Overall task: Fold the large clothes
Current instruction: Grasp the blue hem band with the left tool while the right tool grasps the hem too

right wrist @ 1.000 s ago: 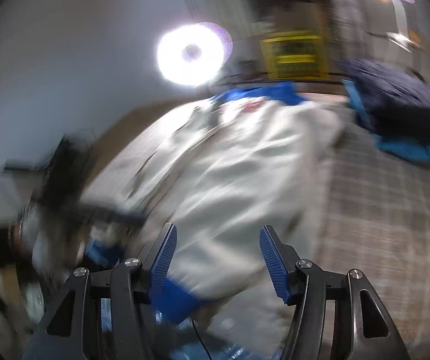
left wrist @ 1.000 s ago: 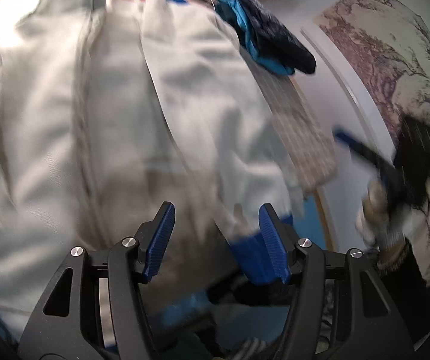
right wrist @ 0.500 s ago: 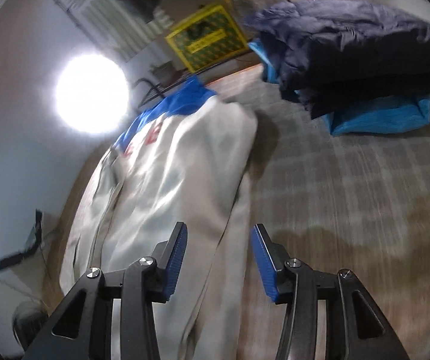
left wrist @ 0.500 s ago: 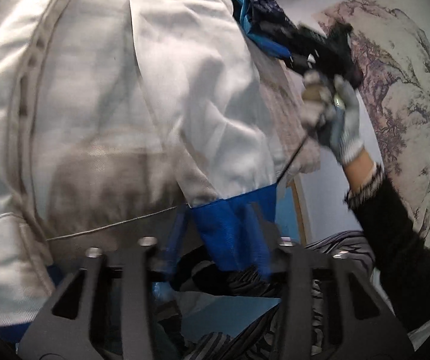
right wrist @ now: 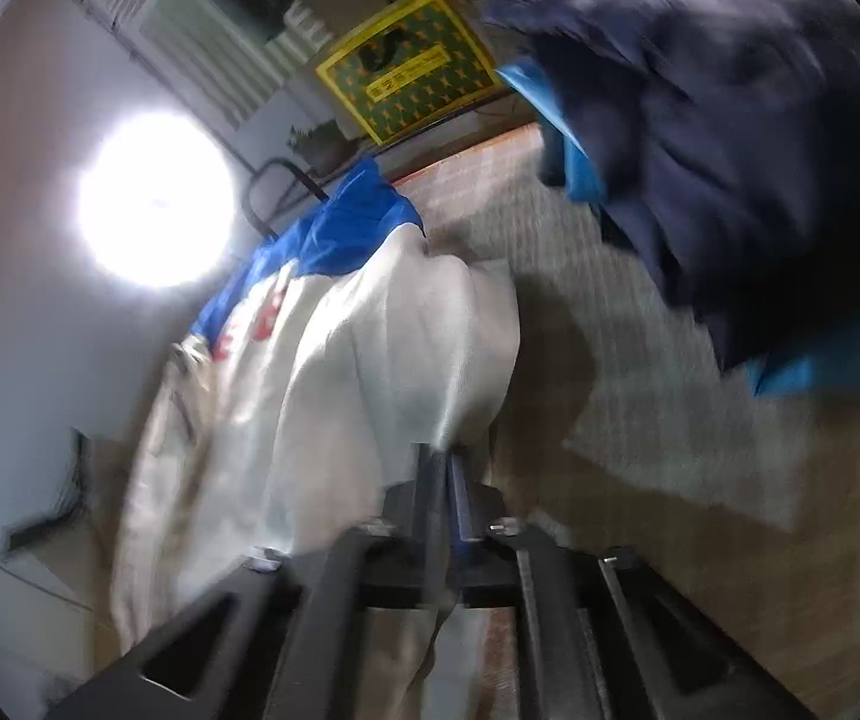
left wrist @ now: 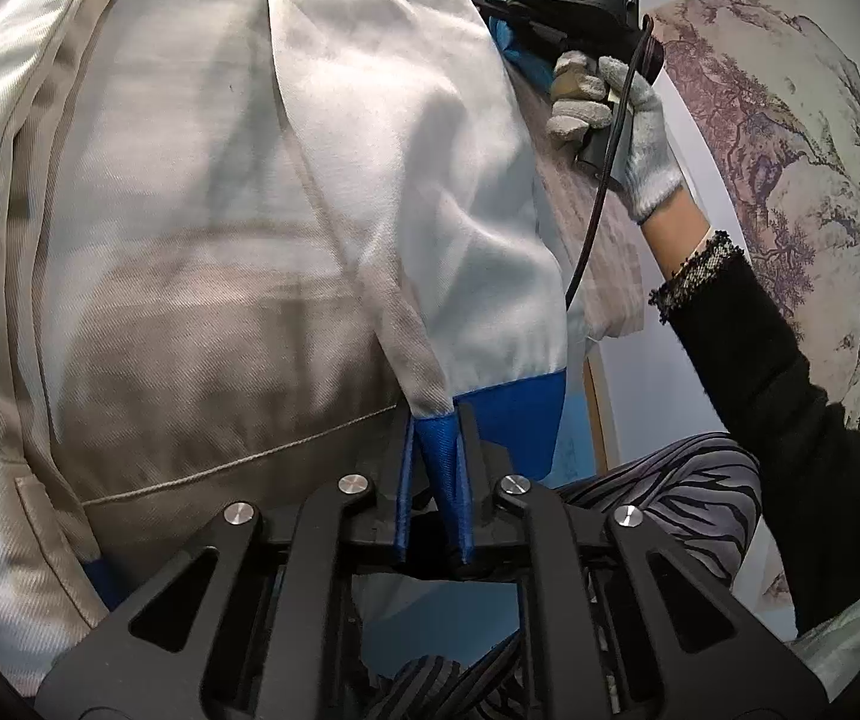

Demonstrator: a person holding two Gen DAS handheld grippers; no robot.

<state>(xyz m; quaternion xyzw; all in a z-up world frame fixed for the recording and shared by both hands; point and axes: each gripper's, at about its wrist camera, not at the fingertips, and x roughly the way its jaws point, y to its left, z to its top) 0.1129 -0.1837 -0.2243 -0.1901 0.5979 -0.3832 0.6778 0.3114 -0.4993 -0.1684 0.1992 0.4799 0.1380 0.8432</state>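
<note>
Garments: two on show. One big white jacket (left wrist: 201, 192) with blue trim lies spread over the checked cloth (right wrist: 640, 408) of the tabletop, and one dark navy garment (right wrist: 730, 138) sits in a heap further along, with bright blue fabric (right wrist: 574, 162) poking out beneath it.
Left hand-held gripper (left wrist: 434, 438): jaws have just been closing, and now they are nearly together, pinching the blue cuff (left wrist: 508, 420) at the end of one white sleeve. That cuff sits right at the near edge of the jacket.
Right hand-held gripper (right wrist: 439, 468): jaws have also just been closing and now stand tight together at the white jacket's side edge. The view is blurred, but a fold of white fabric runs straight into the pads, so it looks clamped on the jacket.
Hands: one in view, a gloved hand (left wrist: 616, 102) wrapped round the black handle of the right tool, with a cable hanging from it and a black sleeve (left wrist: 778, 408) behind.
Jacket details: one blue collar (right wrist: 333, 228) at the far end and red lettering just below it, too smeared to read.
Room: one bright round lamp (right wrist: 156, 201), one yellow-framed sign (right wrist: 411, 66), one ink-landscape mural (left wrist: 790, 138) on the wall.
</note>
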